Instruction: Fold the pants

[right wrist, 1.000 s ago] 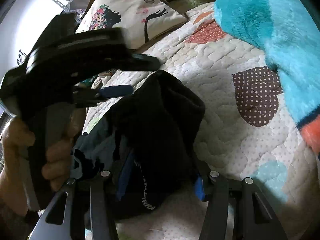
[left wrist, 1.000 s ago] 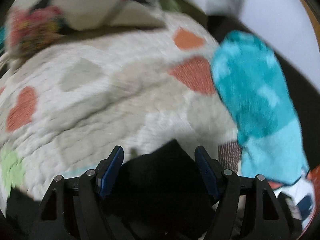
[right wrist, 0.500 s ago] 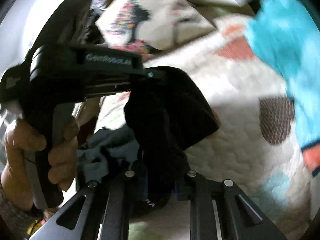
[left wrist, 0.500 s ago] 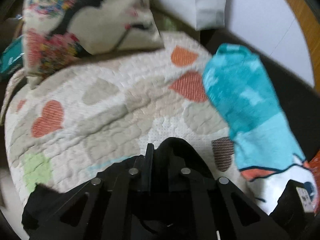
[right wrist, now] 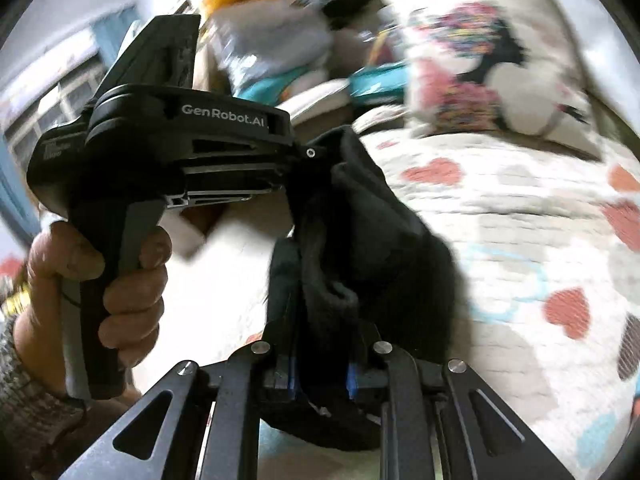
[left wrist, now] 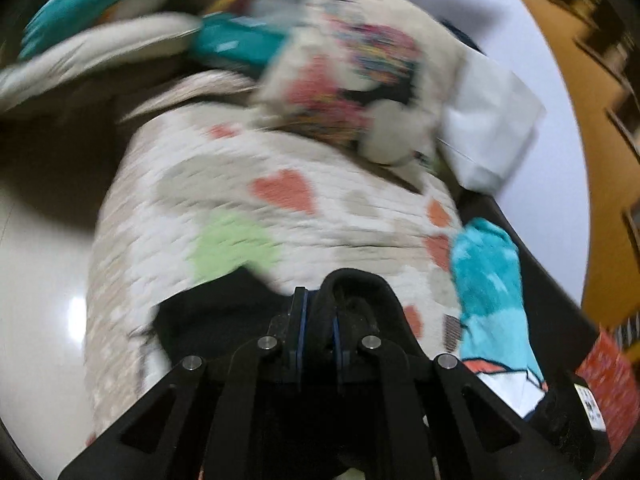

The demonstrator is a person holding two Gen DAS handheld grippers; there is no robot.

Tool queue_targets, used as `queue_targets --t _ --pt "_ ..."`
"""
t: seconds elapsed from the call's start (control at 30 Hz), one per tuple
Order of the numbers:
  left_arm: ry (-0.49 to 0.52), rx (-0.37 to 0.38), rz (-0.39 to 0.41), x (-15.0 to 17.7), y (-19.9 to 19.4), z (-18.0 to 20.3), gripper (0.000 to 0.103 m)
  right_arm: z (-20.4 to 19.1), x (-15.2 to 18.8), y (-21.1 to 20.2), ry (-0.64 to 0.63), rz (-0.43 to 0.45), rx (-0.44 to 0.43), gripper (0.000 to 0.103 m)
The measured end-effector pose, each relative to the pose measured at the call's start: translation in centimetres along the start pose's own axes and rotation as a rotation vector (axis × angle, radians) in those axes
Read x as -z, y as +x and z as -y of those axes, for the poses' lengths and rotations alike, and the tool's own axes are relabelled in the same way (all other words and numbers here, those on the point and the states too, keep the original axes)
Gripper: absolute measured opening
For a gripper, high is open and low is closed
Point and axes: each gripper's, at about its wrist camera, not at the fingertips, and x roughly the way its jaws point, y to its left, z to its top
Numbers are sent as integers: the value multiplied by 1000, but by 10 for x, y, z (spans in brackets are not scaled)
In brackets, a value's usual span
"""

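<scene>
The black pants (right wrist: 380, 232) hang bunched between both grippers above the quilted bed. My left gripper (left wrist: 318, 312) is shut on a fold of the black pants (left wrist: 356, 292), which loops over its fingertips. My right gripper (right wrist: 320, 344) is shut on the pants' lower bunch. In the right wrist view the left gripper's body (right wrist: 180, 152), held by a hand, pinches the pants' top edge at upper left. Both views are motion-blurred.
A heart-patterned quilt (left wrist: 280, 200) covers the bed. A printed cushion (right wrist: 492, 68) lies at its head. A turquoise plush blanket (left wrist: 492, 280) lies at the right edge. Pale floor (left wrist: 36, 280) shows at left, and cluttered items (right wrist: 260, 20) sit behind.
Both grippers went from open to shut on the black pants and have lifted them off the quilt. Both cameras have swung toward the left side of the bed.
</scene>
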Motion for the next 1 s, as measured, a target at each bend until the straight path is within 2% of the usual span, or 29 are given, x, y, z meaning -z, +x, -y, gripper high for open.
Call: queue_targets --t 0.13,0.23,0.27,0.3,0.37,0.47,0.63,0.67,0.8,0.9,1.0 --pt "-161 -78 -11 15 1 -66 10 -28 11 43 -132 -77 49 21" --pt "-289 -67 -36 23 3 -102 15 -42 24 63 -221 -98 89 36" --pt "-325 -58 -42 24 3 -109 23 -47 27 64 -240 -92 98 43" --pt "-366 -60 -47 24 2 -114 32 -51 28 64 -252 -83 104 54" --pt "-405 -64 -53 26 2 -120 35 -62 32 60 -271 -70 91 68" --pt "-461 -55 -78 27 0 -123 40 -78 42 53 -326 -59 97 79" --pt "-517 -48 -94 22 -11 -136 42 -98 55 42 -384 -29 123 87" --pt "-523 -57 -94 22 -14 -140 45 -101 58 40 -398 -24 141 89" --pt "-601 -112 -51 25 -34 -161 46 -107 65 35 -418 -28 160 92" --pt "-559 -165 -12 26 -46 -153 46 -106 69 30 -391 -34 144 93" --pt "-483 -132 46 25 -54 -126 46 -112 73 28 -395 -34 135 93"
